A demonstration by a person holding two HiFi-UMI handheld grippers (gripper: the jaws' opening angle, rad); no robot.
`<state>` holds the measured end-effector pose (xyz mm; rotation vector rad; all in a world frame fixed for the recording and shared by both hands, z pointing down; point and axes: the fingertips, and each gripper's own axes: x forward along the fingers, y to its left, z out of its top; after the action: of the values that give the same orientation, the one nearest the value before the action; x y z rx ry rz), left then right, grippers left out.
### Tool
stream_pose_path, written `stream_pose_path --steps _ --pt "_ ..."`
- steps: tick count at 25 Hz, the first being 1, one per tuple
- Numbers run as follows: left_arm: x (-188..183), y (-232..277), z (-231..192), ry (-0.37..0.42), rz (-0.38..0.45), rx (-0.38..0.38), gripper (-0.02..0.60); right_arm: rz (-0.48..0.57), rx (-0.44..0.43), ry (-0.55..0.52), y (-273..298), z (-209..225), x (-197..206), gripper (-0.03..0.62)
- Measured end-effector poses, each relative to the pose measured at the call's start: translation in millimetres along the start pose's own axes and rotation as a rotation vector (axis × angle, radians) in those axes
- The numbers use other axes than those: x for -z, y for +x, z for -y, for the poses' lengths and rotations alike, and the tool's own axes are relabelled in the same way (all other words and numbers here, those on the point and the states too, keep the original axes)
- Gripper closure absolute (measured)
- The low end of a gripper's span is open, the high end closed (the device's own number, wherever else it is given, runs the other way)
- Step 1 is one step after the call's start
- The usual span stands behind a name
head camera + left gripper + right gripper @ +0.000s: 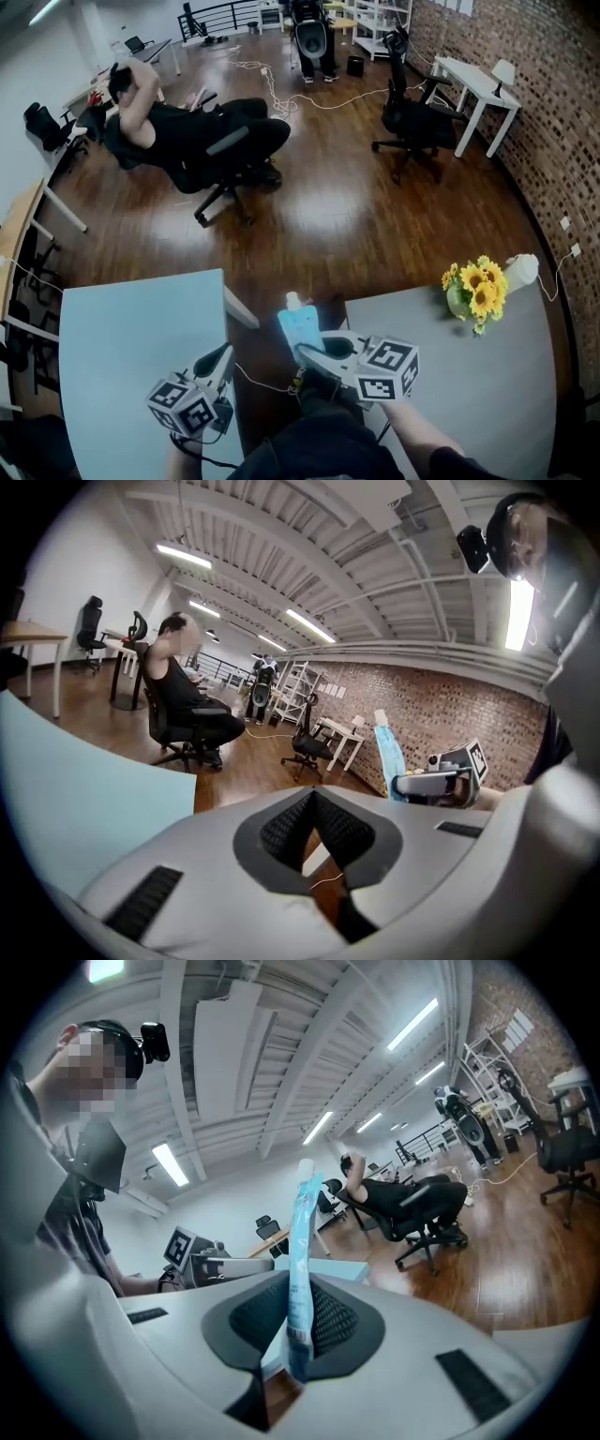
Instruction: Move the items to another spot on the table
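Note:
A flat light-blue pouch (299,328) with a white cap stands upright in my right gripper (304,352), which is shut on its lower part. This happens over the gap between the light-blue table (122,347) and the grey table (469,384). In the right gripper view the pouch (301,1251) rises from between the pads. My left gripper (222,357) hangs over the blue table's right edge. Its jaws are shut with nothing in them (314,823). From the left gripper view the pouch (388,759) and the right gripper (439,780) show off to the right.
A vase of sunflowers (476,289) and a white object (521,270) stand at the grey table's far edge. Beyond the tables is wooden floor with a person reclining in a chair (187,131), an office chair (412,117) and a white desk (478,84).

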<state>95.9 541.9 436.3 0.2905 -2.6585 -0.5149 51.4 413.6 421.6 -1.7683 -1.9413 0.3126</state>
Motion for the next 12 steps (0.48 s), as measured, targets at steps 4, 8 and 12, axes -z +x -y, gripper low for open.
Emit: stream_pose_path --steps 4,8,12 --pt "-33.6 49.7 11.5 0.102 -0.044 0.049 0.588 0.036 -0.005 0.064 4.7 32.9 -9.6 0.549" --pt "-38.3 82.5 10.2 0.128 -0.089 0.061 0.588 0.059 -0.009 0.103 1.0 70.5 -11.4 0.549" --pt "-39.2 106.6 -4.1 0.129 -0.163 0.017 0.588 0.049 0.025 0.170 3.5 108.5 -7.2 0.549"
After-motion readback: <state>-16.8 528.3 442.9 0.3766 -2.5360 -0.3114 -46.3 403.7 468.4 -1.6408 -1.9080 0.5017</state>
